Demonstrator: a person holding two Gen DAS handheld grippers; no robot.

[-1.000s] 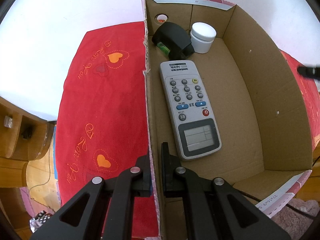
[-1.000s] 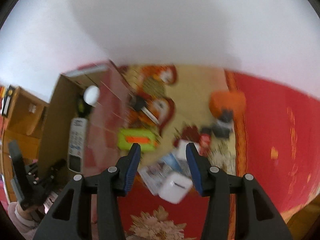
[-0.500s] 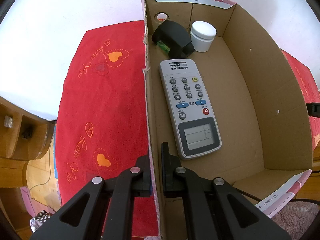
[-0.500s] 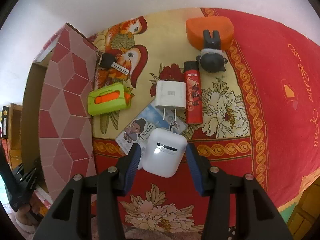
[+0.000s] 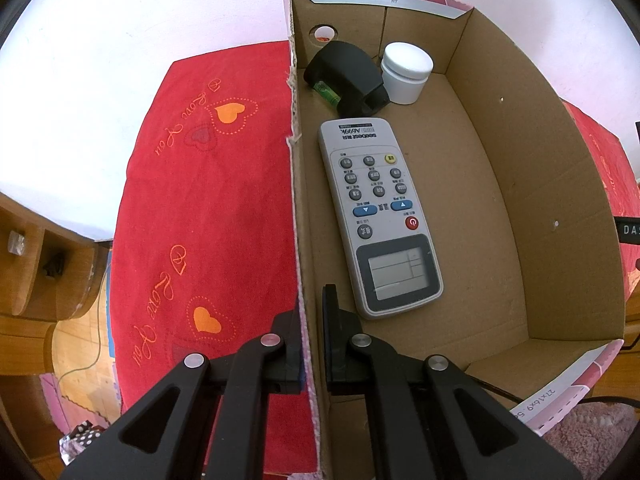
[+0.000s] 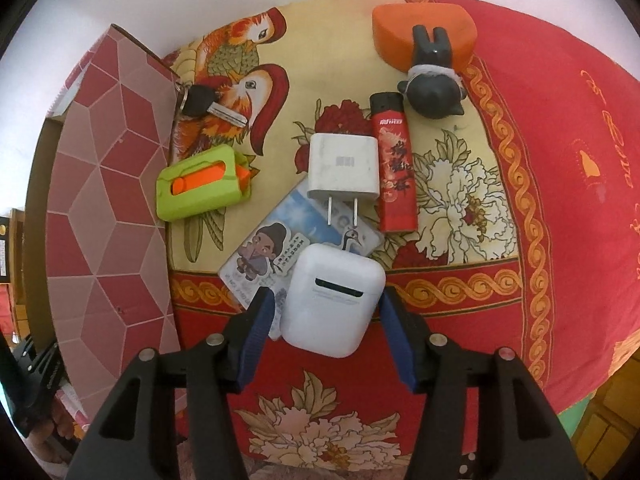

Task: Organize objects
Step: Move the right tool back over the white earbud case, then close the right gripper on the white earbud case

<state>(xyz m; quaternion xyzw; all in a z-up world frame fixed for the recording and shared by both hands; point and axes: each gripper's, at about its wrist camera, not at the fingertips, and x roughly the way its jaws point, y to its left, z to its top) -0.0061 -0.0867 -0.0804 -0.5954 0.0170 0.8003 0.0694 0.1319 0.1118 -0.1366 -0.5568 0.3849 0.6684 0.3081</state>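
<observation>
Red floral cloth (image 6: 452, 280) under glossy white rounded earbud case (image 6: 334, 300), lid slit dark.

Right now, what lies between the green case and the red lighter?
The white charger, seen in the right wrist view, between green case and red lighter.

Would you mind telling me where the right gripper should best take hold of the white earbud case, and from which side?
From above, across its two smooth side faces, near mid-body. The white earbud case lies flat, partly on a card, and the right gripper, whose jaws have just been opening, already straddles it with gaps both sides.
</observation>
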